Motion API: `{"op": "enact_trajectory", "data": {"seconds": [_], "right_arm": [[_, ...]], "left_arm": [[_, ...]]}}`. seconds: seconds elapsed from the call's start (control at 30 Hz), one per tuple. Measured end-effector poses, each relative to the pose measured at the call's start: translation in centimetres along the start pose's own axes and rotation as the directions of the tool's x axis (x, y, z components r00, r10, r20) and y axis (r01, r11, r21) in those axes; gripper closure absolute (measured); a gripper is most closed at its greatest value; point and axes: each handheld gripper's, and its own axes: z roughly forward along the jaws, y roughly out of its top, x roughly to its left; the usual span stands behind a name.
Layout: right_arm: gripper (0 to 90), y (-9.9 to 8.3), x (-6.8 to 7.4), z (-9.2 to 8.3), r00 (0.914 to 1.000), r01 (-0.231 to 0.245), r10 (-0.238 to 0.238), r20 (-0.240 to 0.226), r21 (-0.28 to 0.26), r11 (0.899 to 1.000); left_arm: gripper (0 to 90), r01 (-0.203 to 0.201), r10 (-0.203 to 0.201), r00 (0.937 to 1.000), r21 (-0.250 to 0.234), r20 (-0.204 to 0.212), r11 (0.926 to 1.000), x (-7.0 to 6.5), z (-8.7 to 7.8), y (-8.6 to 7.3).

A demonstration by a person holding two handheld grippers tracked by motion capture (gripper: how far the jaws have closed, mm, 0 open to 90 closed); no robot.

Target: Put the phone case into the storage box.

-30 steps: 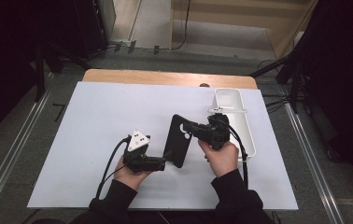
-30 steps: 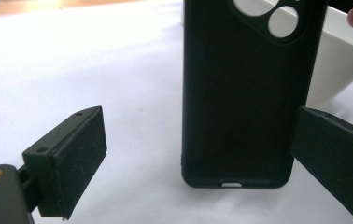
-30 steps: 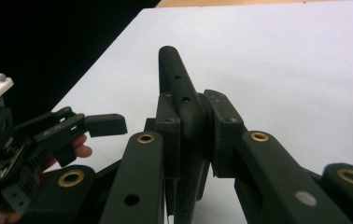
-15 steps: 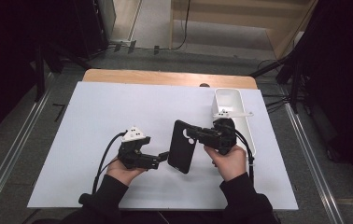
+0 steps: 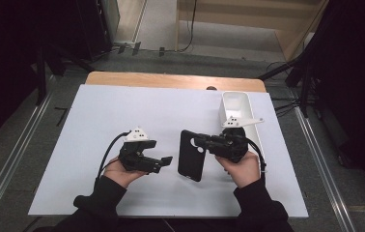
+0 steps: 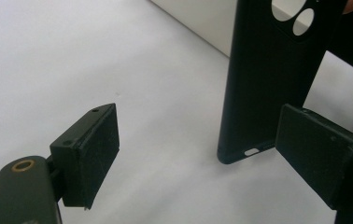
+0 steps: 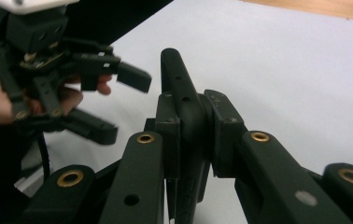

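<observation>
The right gripper (image 5: 201, 142) is clamped on the upper part of a black phone case (image 5: 192, 155), holding it just over the white mat (image 5: 122, 106), near a white bin (image 5: 236, 104) at the mat's right edge. The left gripper (image 5: 165, 163) sits level just left of the case, jaws apart and just been closing, bare mat between them and wide bare mat behind

Phone case (image 6: 268, 79) top cut off by left gripper view's edge.
</observation>
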Motion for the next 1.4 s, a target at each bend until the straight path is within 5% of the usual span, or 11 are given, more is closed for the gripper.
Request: {"op": "enact_trajectory", "data": {"seconds": [0.1,0.2,0.3,0.57,0.73,0.87,0.97,1.1,1.4], "right_arm": [[74.7,0.0,0.2,0.1,0.9988,0.049,-0.049,-0.009,0.002,0.999],[74.7,0.0,0.3,0.4,0.9977,0.064,-0.064,-0.023,0.008,0.998],[74.7,0.0,0.3,0.6,0.9965,0.074,-0.074,-0.038,0.015,0.997],[74.7,0.2,0.1,1.1,0.9909,0.082,-0.079,-0.109,0.025,0.996],[74.8,0.4,0.3,1.5,0.9821,0.127,-0.122,-0.144,0.026,0.992],[74.7,0.9,0.2,2.0,0.9728,0.139,-0.127,-0.194,0.048,0.989],[74.7,1.1,0.2,2.3,0.9684,0.157,-0.145,-0.203,0.047,0.986],[74.7,1.2,0.2,2.4,0.9618,0.176,-0.162,-0.220,0.045,0.983],[74.7,1.7,-0.4,2.6,0.9378,0.235,-0.213,-0.274,0.050,0.971]], "left_arm": [[13.6,-0.036,0.036,0.9993,0.017,-0.010,0.9992,0.3,0.0,0.3],[13.7,-0.043,0.043,0.9979,0.005,0.050,0.9991,0.6,-0.4,0.5],[13.7,-0.063,0.062,0.9868,0.007,0.150,0.9980,1.0,-0.5,0.6],[13.7,-0.082,0.080,0.9695,-0.003,0.231,0.9967,1.6,-0.7,1.0],[13.7,-0.151,0.150,0.9525,-0.016,0.265,0.9884,1.6,-0.9,1.8],[13.7,-0.150,0.145,0.9425,-0.009,0.301,0.9887,1.6,-0.8,2.3],[13.6,-0.147,0.138,0.9445,0.008,0.298,0.9892,1.6,-0.7,2.6],[13.7,-0.166,0.147,0.9310,0.030,0.334,0.9857,1.5,-0.2,2.8],[19.2,-0.189,0.160,0.9202,0.048,0.358,0.9808,1.2,0.2,2.8]]}}
